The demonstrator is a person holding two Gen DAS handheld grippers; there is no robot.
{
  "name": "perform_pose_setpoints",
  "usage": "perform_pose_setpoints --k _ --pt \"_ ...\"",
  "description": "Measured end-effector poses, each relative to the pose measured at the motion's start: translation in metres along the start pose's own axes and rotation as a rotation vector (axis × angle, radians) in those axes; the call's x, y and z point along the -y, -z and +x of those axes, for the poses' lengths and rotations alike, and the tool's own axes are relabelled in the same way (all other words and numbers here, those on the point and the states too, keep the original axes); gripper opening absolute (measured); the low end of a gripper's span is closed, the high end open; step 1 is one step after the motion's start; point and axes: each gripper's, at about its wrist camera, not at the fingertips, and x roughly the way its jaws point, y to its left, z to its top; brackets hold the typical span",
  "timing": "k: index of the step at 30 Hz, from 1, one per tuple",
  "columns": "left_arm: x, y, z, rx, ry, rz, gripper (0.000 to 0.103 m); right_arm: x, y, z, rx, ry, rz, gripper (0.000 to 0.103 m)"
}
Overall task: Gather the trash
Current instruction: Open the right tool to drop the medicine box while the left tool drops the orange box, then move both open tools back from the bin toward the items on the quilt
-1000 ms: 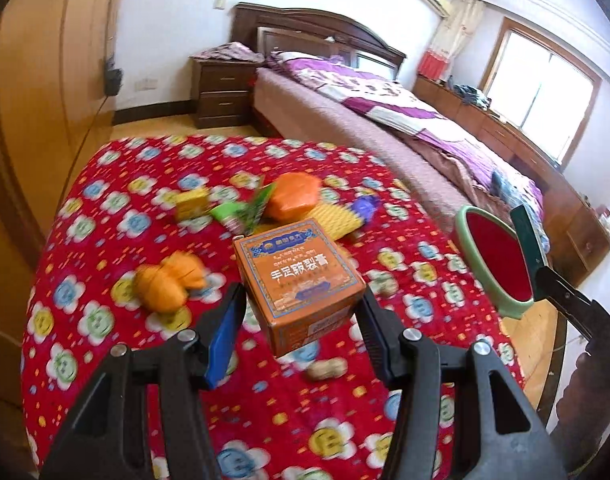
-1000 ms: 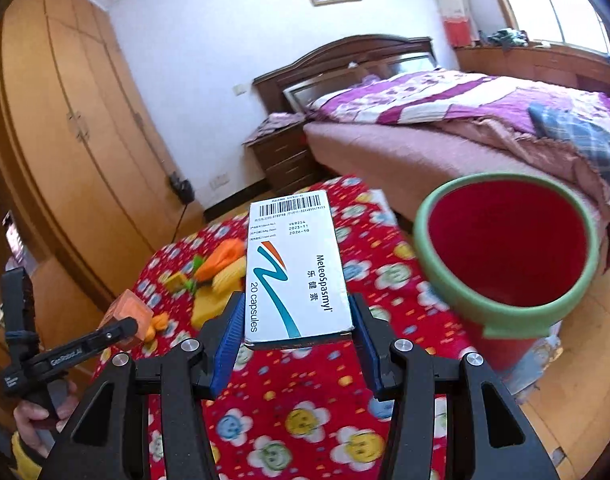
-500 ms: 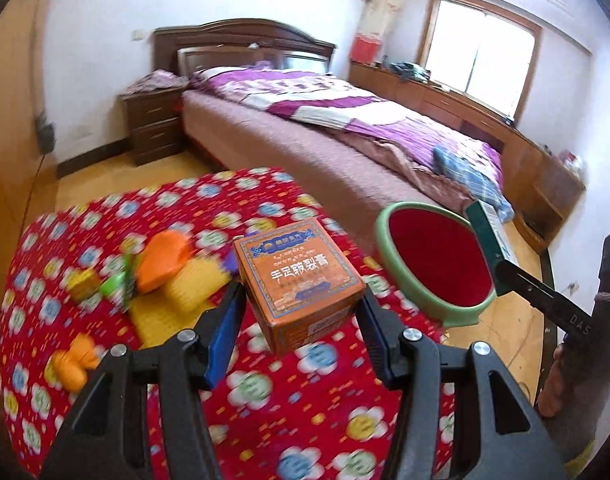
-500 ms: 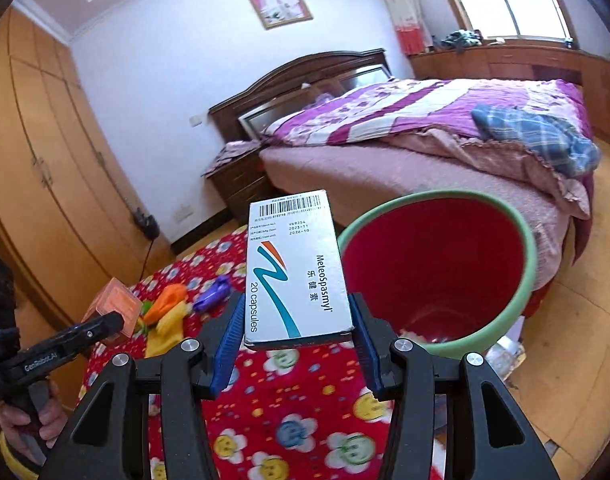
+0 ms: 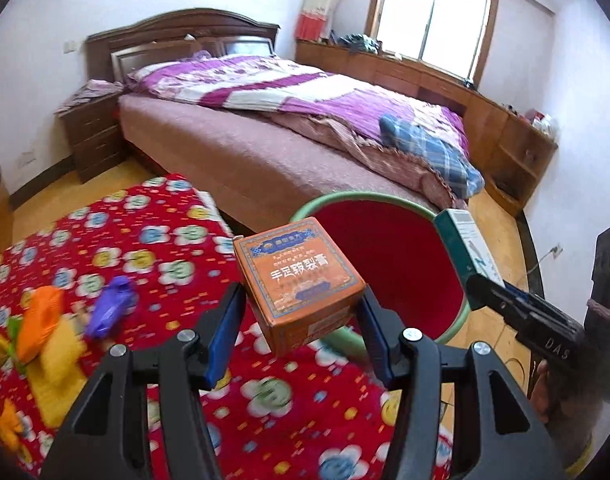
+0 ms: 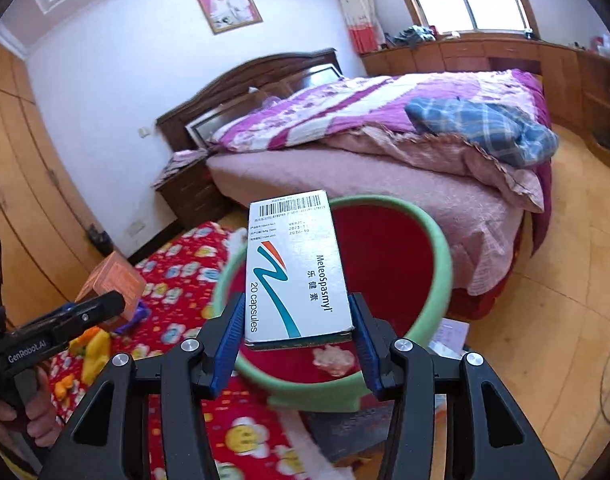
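The left gripper (image 5: 301, 328) clamps a squat orange cardboard box (image 5: 299, 280) between its blue-padded black fingers; the box is nearly cubic, matt, printed with a dark ornamental border and pale Chinese characters on its top face, and it hangs above the edge of the table beside the bin's rim. The right gripper (image 6: 297, 340) is closed on a flat, glossy white medicine carton (image 6: 295, 268) marked "MeteoSpasmyl" and "20 capsules", with a barcode at its far end and a teal and red swoosh; the carton is held over the mouth of the bin. The bin (image 6: 433, 272) is a round plastic bucket, deep red inside with a thick pale-green rim, standing on the wooden floor between the table and the bed (image 5: 265, 140). The tablecloth (image 5: 153, 240) is red and smooth, patterned with round flowers in blue, yellow and white; on it lie blurred soft shapes in orange, yellow and purple, including a purple toy (image 5: 111, 312). A crumpled blue plaid cloth (image 6: 485, 128) rests on the bed's purple and white quilt.
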Motion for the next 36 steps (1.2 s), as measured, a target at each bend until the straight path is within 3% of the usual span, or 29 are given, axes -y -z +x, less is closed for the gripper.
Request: perform_pose_setpoints --k 8,15,17,26,36 --pt "0.024 -0.006 0.063 -0.083 0.02 0.011 0.057 0.027 -0.002 0.026 -0.054 0.032 0.008 0.052" --pt "0.038 -0.003 0.088 -0.126 0.022 0.029 0.057 0.037 -0.003 0.038 -0.071 0.019 0.011 0.054" --pt "0.04 -0.002 0.09 -0.134 0.012 0.042 0.061 0.038 -0.003 0.039 -0.072 0.016 0.017 0.054" --pt "0.034 0.001 0.075 -0.123 0.035 0.014 0.064 0.032 0.001 0.031 -0.063 0.007 0.04 0.054" --pt "0.021 0.015 0.028 -0.088 0.039 -0.018 0.064 -0.002 0.011 0.004 -0.034 -0.006 0.038 0.054"
